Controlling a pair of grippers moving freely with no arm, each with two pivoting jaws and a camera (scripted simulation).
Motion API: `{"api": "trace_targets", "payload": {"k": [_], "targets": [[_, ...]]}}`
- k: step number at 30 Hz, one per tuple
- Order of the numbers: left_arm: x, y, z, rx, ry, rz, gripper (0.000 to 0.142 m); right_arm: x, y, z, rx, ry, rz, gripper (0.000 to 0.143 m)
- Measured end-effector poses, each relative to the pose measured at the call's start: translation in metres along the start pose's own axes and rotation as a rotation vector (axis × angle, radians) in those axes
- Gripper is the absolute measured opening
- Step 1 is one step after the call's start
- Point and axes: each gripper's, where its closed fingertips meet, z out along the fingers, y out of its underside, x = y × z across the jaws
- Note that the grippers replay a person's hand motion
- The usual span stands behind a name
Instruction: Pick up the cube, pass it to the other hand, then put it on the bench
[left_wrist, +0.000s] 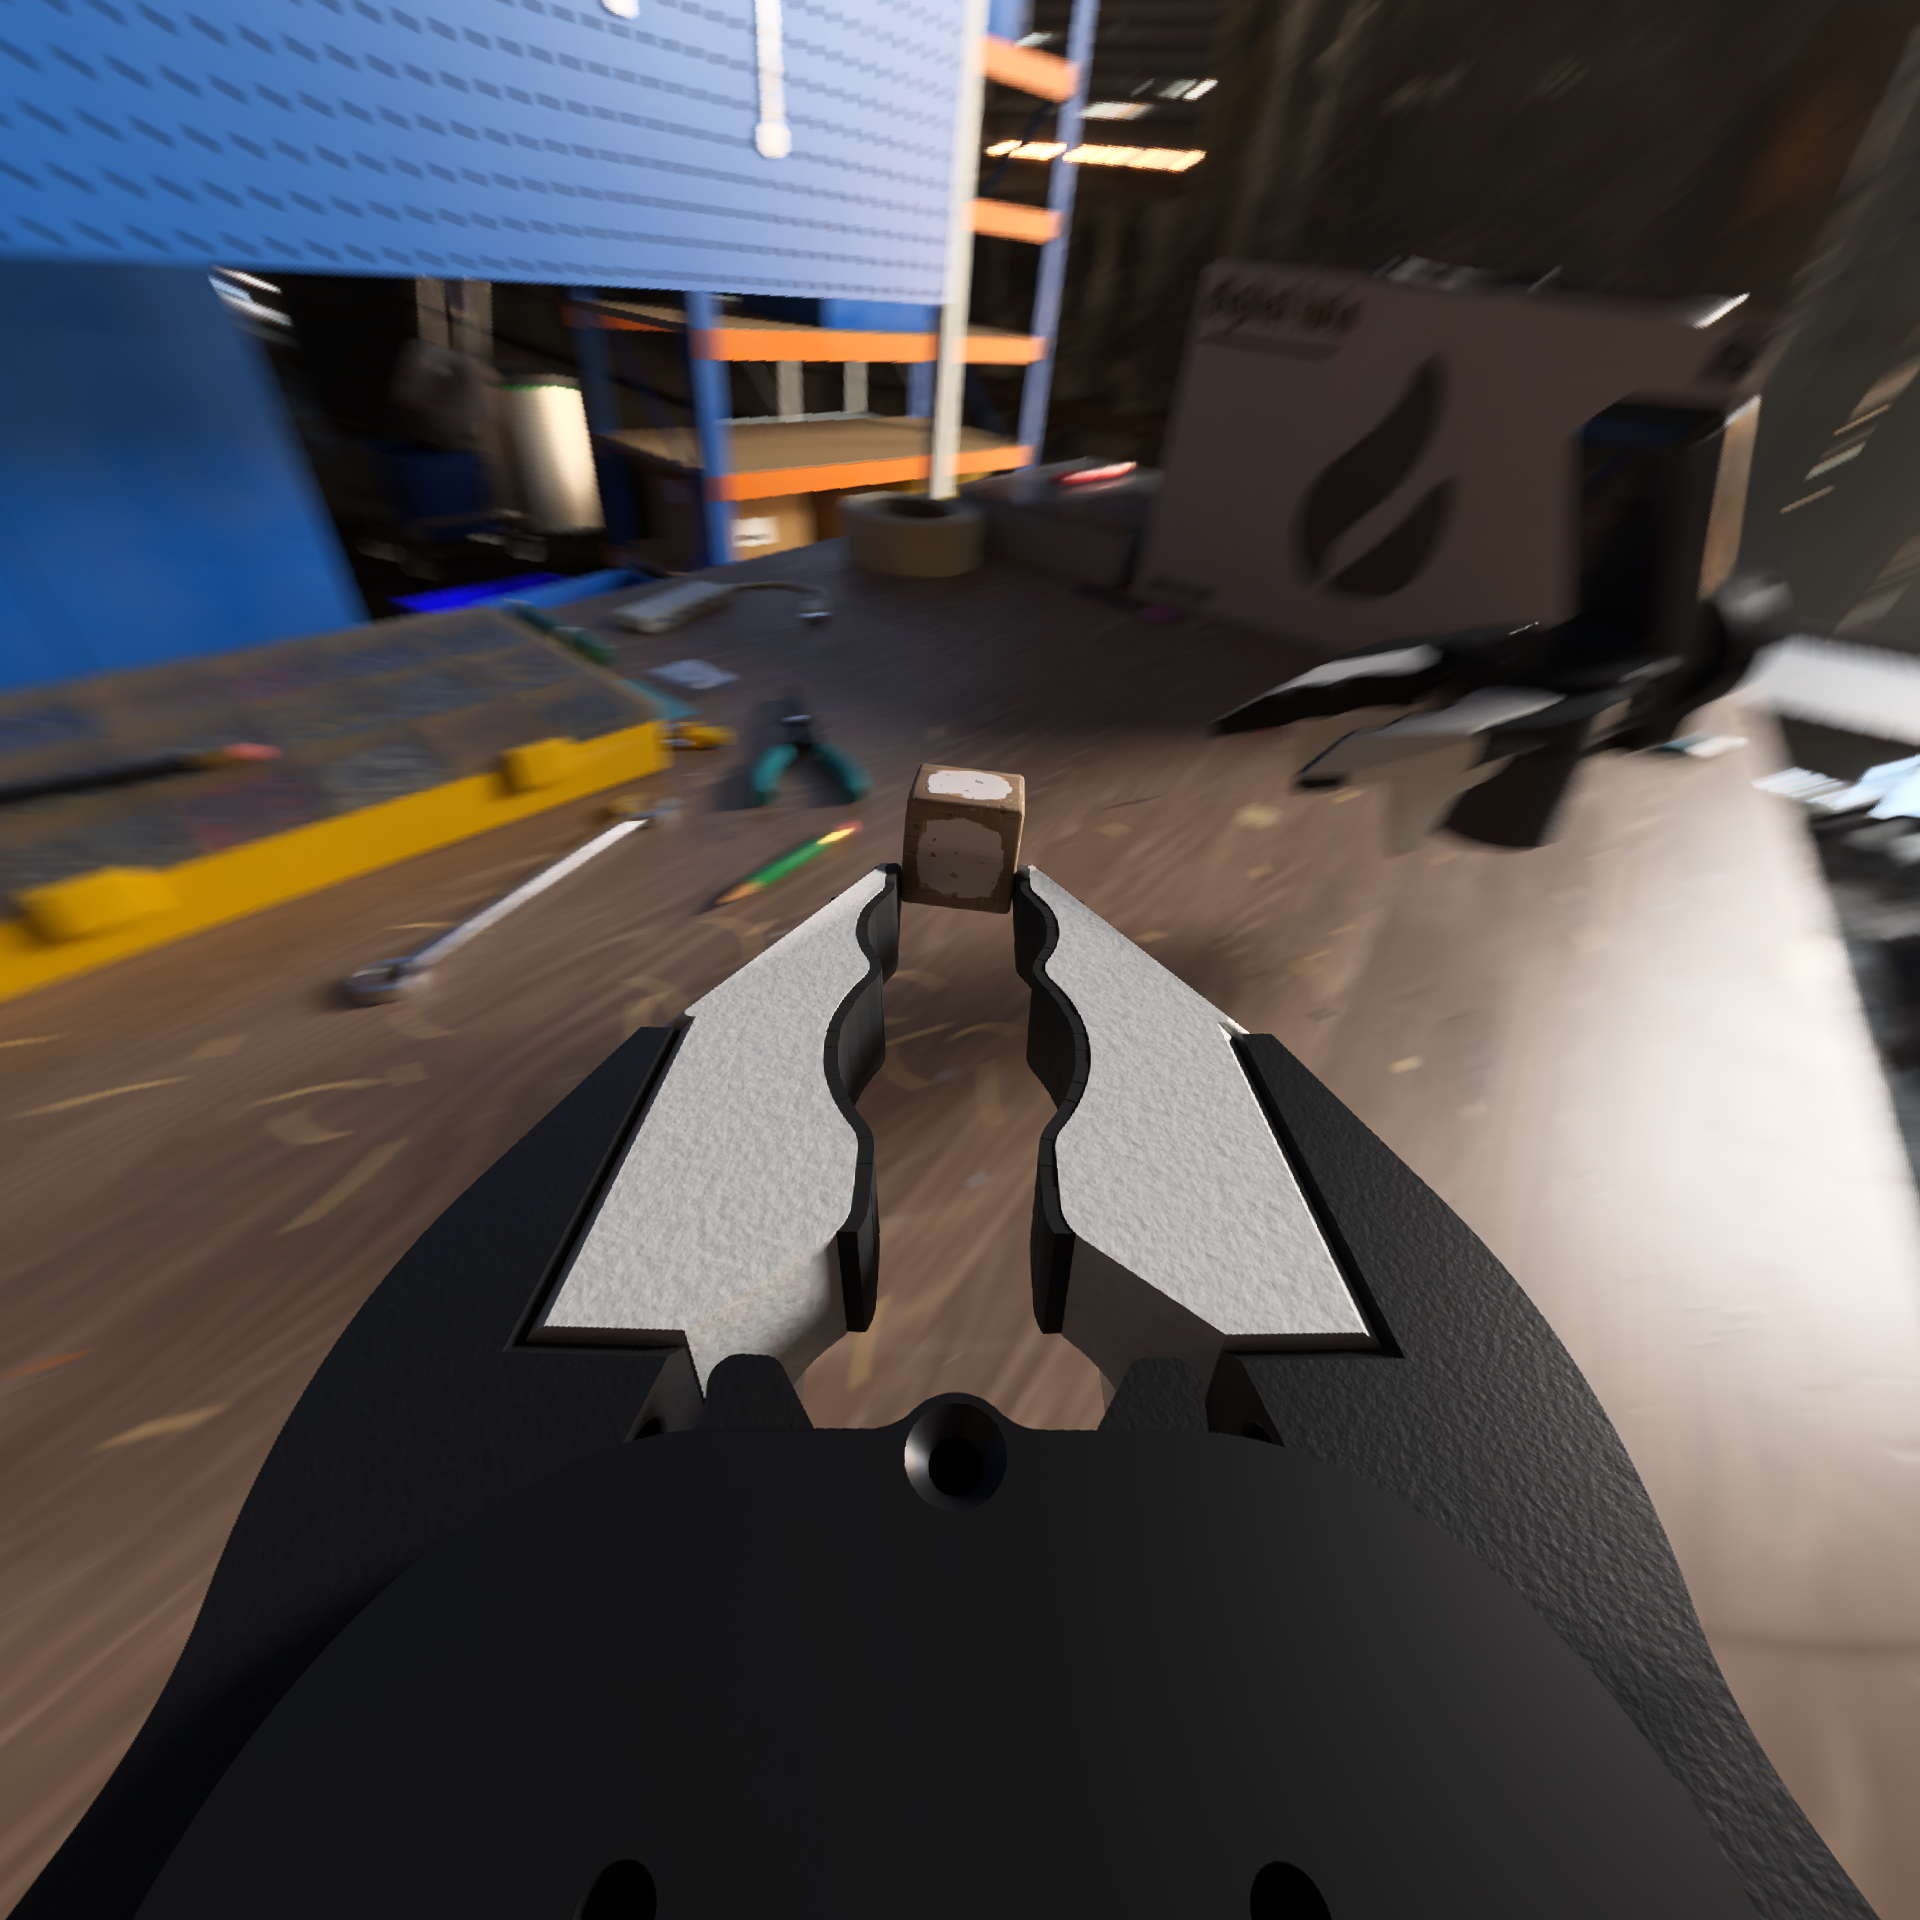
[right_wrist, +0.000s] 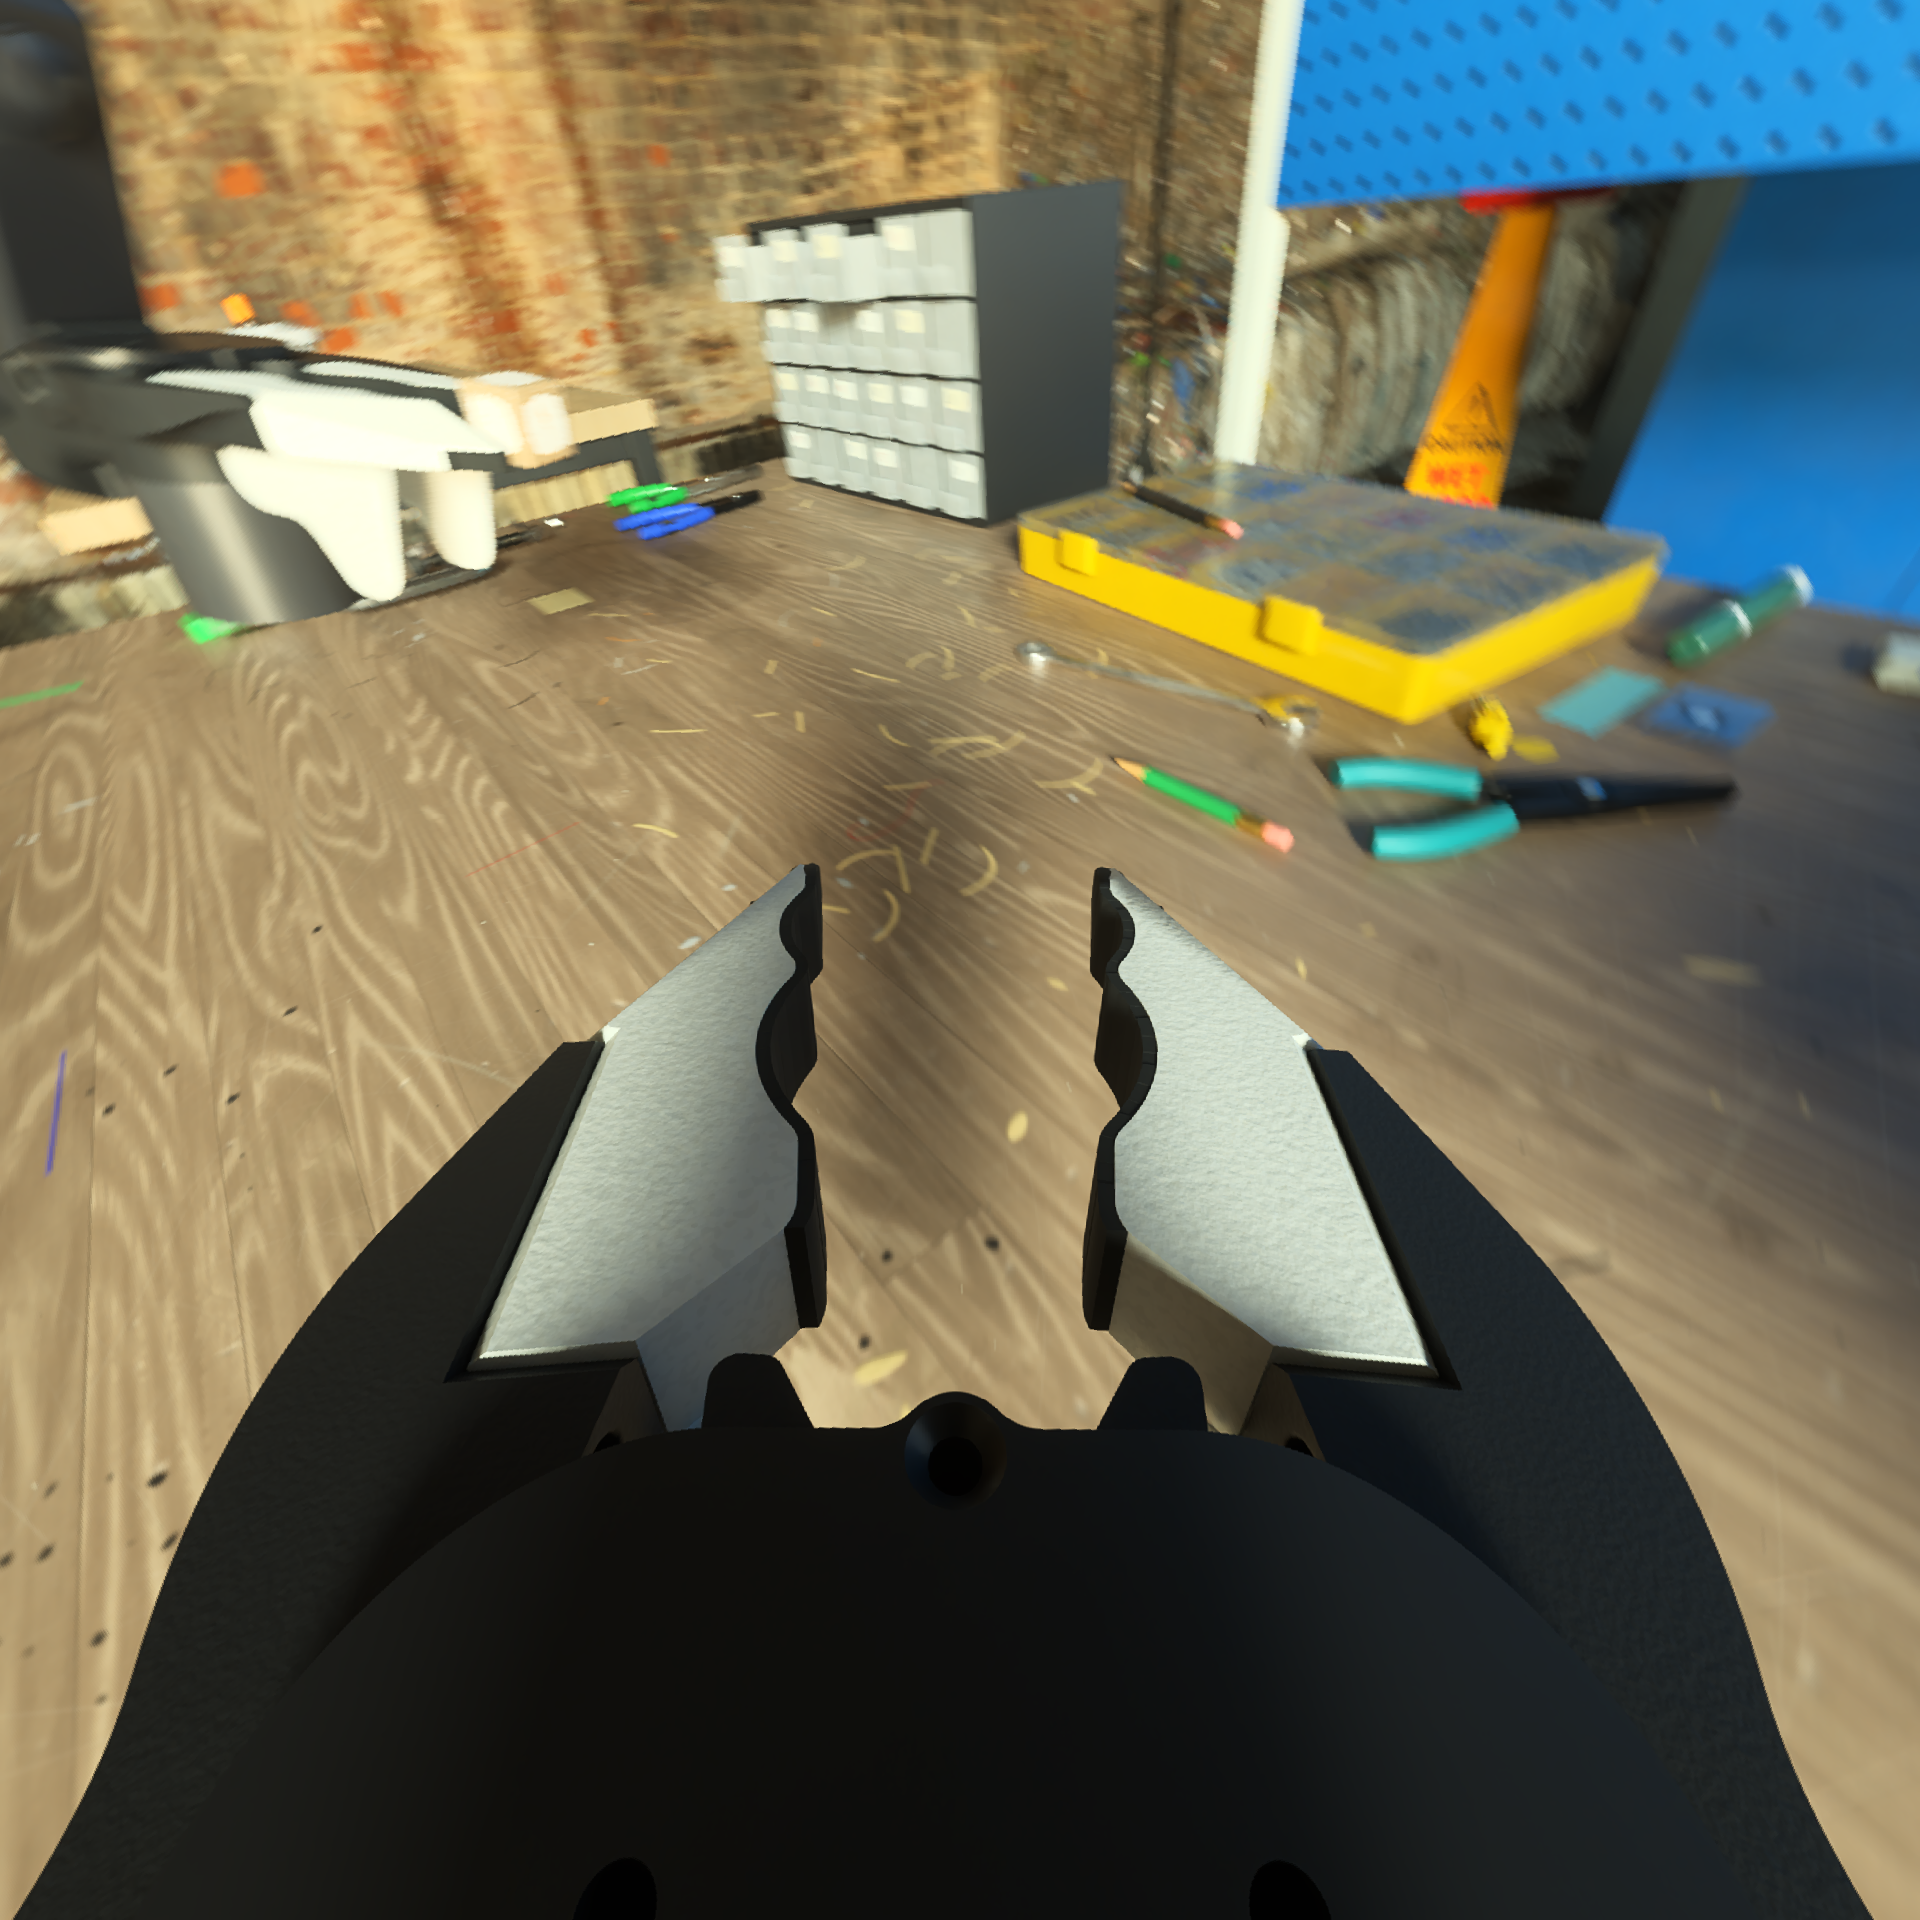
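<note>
- Between the left gripper's (left_wrist: 958, 883) fingertips: brown cube (left_wrist: 964, 837), pinched tight, held clear above the wooden bench (left_wrist: 1351, 1039).
- Right gripper (right_wrist: 956, 883): jaws spread, nothing between them, well apart from the cube.
- Bench, beyond: green pencil (left_wrist: 790, 860), teal-handled pliers (left_wrist: 800, 764), yellow organizer case (left_wrist: 312, 748).

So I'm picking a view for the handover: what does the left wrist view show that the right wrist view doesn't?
Only the left wrist view shows a cardboard box, a tape roll and orange-and-blue shelving.

Only the right wrist view shows a grey drawer cabinet, a brick wall and an orange cone.

Both show the cube clamped at the left gripper fingertips, the open, empty right gripper, the yellow organiser case, teal pliers, a green pencil and the bench.
</note>
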Motion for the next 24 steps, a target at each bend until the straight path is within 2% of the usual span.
{"api": "trace_targets", "payload": {"k": [6, 10, 14, 17, 24], "targets": [[0.049, -0.025, 0.05, 0.019, 0.465, -0.476, 0.021, -0.035, -0.035, 0.031, 0.064, -0.186, -0.392, 0.059], [0.064, -0.024, 0.074, -0.03, 0.645, -0.658, 0.021, -0.053, -0.058, 0.051, 0.139, -0.198, -0.636, 0.054], [0.07, -0.024, 0.079, -0.033, 0.758, -0.769, 0.021, -0.064, -0.069, 0.061, 0.172, -0.207, -0.732, 0.05], [0.071, -0.018, 0.079, -0.052, 0.78, -0.792, 0.021, -0.065, -0.07, 0.064, 0.18, -0.219, -0.761, 0.048], [0.083, -0.009, 0.075, -0.13, 0.869, -0.802, 0.021, -0.075, -0.059, 0.063, 0.152, -0.291, -0.819, 0.022]]}}
